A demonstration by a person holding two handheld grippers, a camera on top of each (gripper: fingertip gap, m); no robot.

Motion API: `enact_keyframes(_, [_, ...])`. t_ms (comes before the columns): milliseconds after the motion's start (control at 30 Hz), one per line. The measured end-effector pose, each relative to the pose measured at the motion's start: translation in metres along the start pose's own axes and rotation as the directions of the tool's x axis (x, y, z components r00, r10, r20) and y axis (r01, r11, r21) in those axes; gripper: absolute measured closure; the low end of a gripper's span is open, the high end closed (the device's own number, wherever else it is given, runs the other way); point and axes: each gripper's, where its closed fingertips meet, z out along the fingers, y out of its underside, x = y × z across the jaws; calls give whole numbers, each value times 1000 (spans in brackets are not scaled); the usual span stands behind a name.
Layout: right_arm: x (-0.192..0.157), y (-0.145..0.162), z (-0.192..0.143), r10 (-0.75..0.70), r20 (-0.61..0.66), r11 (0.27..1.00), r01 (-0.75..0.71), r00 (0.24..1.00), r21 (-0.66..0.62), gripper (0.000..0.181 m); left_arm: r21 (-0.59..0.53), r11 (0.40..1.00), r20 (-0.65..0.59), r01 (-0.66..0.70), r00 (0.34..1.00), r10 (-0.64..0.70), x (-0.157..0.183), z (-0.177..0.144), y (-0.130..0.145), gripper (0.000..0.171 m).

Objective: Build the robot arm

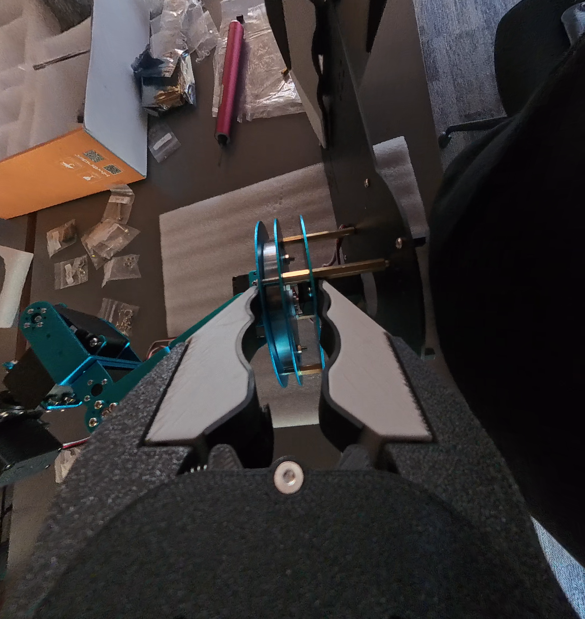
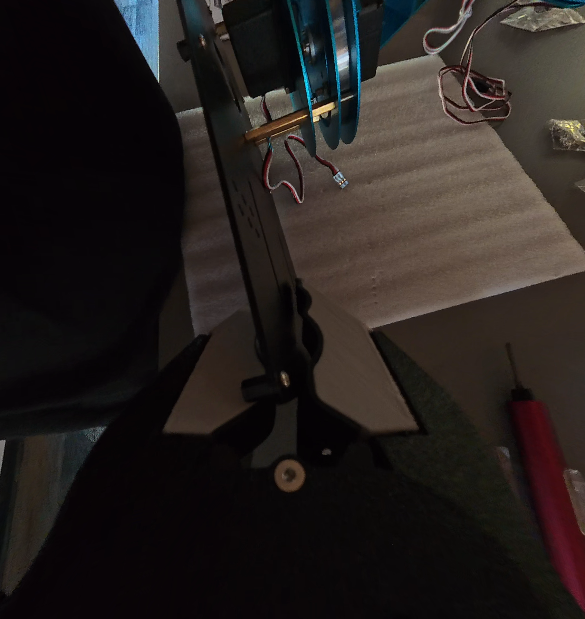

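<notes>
My left gripper (image 1: 288, 294) is shut on a stack of three blue metal discs (image 1: 281, 335), one finger on each outer face. Brass standoffs (image 1: 338, 268) join the discs to a long black plate (image 1: 351, 167) standing on edge. A blue bracket arm with black servos (image 1: 70, 351) hangs off the stack to the left. My right gripper (image 2: 281, 311) is shut on the edge of the same black plate (image 2: 251, 207), near a screw and black spacer. The blue discs (image 2: 331, 83) and a brass standoff (image 2: 284, 125) show farther up the plate, with a loose servo wire (image 2: 294, 181) hanging down.
A white foam sheet (image 2: 418, 217) lies on the brown table under the assembly. A red screwdriver (image 1: 229, 80), an orange and white box (image 1: 57, 170) and several small parts bags (image 1: 110, 241) lie around. A coil of wires (image 2: 468, 90) lies at the back. A large dark shape (image 2: 67, 201) fills one side. The tips of one gripper are about 15 cm away from the tips of the other. Between my right fingertips and the red screwdriver (image 1: 229, 80) there is roughly 20 cm. Seen from the right wrist view (image 2: 567, 542) as well.
</notes>
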Motion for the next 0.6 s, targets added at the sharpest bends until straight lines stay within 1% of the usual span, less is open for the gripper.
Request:
enact_keyframes(67, [2,1,0,35,-4,999,-35,999,17,173,-11,1000,-3,1,1000,-1,-1,1,-1,141])
enact_keyframes(133, [5,0,-2,114,-16,993,-114,993,27,168,-21,1000,-5,14,1000,-14,-3,2,0,141])
enact_keyframes(167, [6,0,-4,161,-24,987,-161,987,27,162,-23,999,-6,28,1000,-28,-5,2,2,141])
enact_keyframes(233, [4,-3,-15,224,-14,975,-224,974,3,123,-30,999,7,38,999,-38,-9,3,3,142])
enact_keyframes(267, [5,-4,-25,244,-48,969,-246,969,-34,116,-34,999,16,40,999,-40,-10,3,4,142])
enact_keyframes(300, [6,-10,-37,241,-82,967,-246,967,-59,102,-36,998,22,46,999,-45,-11,3,4,142])
enact_keyframes(333, [7,-24,-49,219,-125,972,-227,968,-54,96,-38,998,29,50,998,-49,-12,3,5,142])
enact_keyframes(367, [8,-49,-57,183,-155,982,-188,971,-17,93,-41,998,37,50,998,-48,-13,3,5,141])
enact_keyframes(400, [4,-77,-58,141,-151,990,-140,978,19,90,-44,998,45,48,998,-47,-13,3,5,141])
enact_keyframes(433, [-2,-102,-51,100,-132,995,-97,986,32,90,-47,998,51,46,998,-43,-13,3,4,141])
enact_keyframes(467, [-9,-120,-36,62,-100,998,-61,993,17,87,-49,998,55,43,998,-40,-13,3,4,142])
enact_keyframes(500, [-16,-131,-17,22,-54,1000,-24,998,-21,81,-52,998,59,40,998,-37,-13,3,4,141])
enact_keyframes(533, [-20,-134,3,-18,-15,998,17,1000,-66,87,-54,998,64,37,997,-34,-12,3,3,141])
enact_keyframes(600, [-13,-125,33,-57,16,982,59,998,-179,81,-53,998,71,37,997,-33,-11,2,2,142])
